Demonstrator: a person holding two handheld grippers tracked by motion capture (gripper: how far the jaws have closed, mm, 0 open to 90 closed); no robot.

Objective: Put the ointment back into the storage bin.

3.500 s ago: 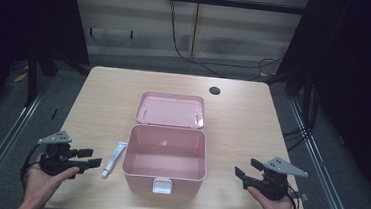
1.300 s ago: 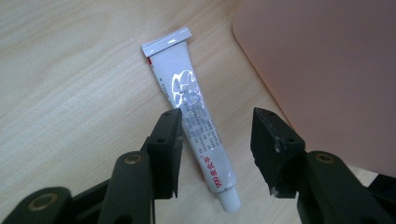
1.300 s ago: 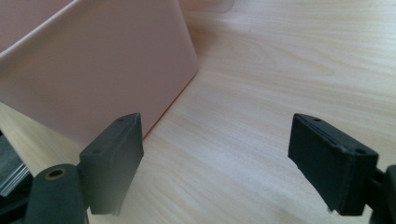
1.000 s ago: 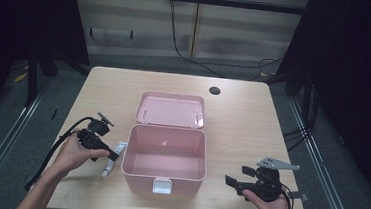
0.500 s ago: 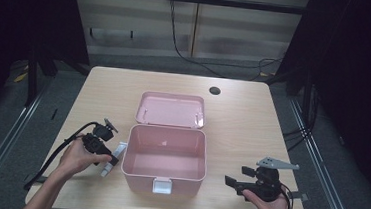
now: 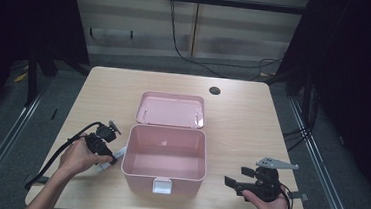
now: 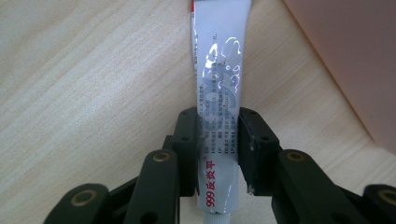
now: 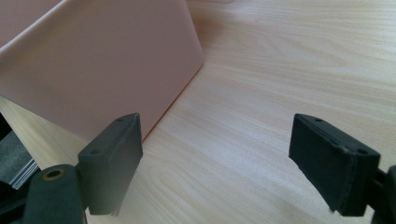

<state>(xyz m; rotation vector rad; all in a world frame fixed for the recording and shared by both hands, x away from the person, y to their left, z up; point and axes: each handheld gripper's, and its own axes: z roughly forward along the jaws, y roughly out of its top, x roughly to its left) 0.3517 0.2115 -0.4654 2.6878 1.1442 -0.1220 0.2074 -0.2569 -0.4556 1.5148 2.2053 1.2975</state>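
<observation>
A white tube [image 7: 217,93] lay flat on the bench [image 6: 252,125], just left of the open pink box [image 6: 164,155]. Red print near its lower end read "999" followed by Chinese characters; the smaller text was too fine to read. The left gripper [image 7: 219,140] had its fingers [image 7: 189,140] clamped on the tube. Right of the box, the right gripper [image 8: 219,158] held its fingers [image 8: 114,158] wide apart, empty.

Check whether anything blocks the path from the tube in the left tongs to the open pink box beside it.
Nothing visible does. The left tongs are closed on the tube, which lies on the table just left of the pink box. The lid is swung back, and the box looks empty.
</observation>
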